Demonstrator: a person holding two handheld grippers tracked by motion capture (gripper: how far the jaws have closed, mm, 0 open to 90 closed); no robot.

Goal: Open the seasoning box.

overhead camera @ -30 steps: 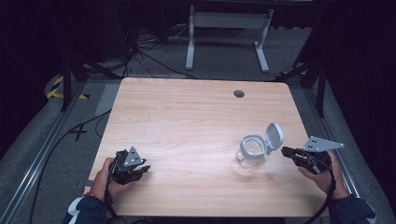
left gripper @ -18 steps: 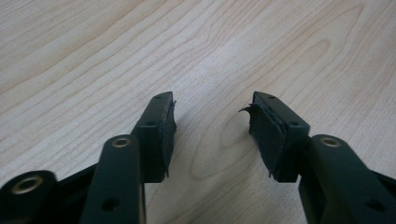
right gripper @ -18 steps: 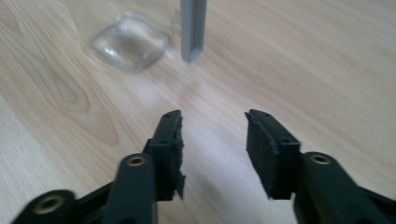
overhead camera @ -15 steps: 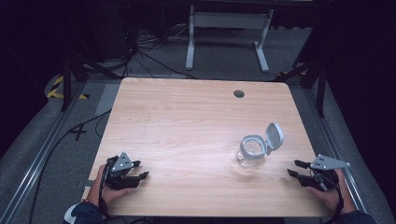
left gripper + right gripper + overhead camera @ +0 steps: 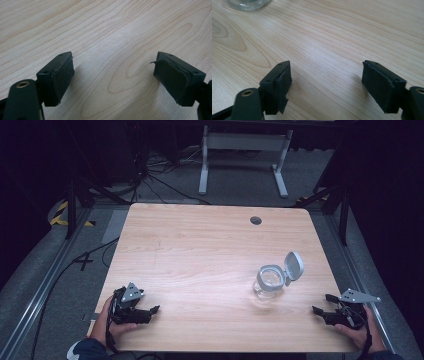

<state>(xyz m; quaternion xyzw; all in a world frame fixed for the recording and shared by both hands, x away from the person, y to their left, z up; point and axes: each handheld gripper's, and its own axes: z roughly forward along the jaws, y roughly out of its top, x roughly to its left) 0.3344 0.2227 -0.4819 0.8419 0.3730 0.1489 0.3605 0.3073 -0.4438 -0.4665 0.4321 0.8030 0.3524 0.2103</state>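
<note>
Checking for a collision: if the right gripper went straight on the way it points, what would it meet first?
Probably bare table; the right gripper points left, and the glass jar sits off to one side of that line, though depth is unclear.

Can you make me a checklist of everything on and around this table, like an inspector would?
Surface: wooden table, bare light wood with a small round hole near the far edge.
Job's things: clear glass jar stands upright, its hinged lid flipped open.
Clutter: nothing seen.
Grippers: left gripper and right gripper rest low at the near corners; jaws have just been opening, nothing between them.
Cables: black cables lie on the floor past the far left corner.
Surroundings: dark room, grey floor, white stand behind the table.
</note>
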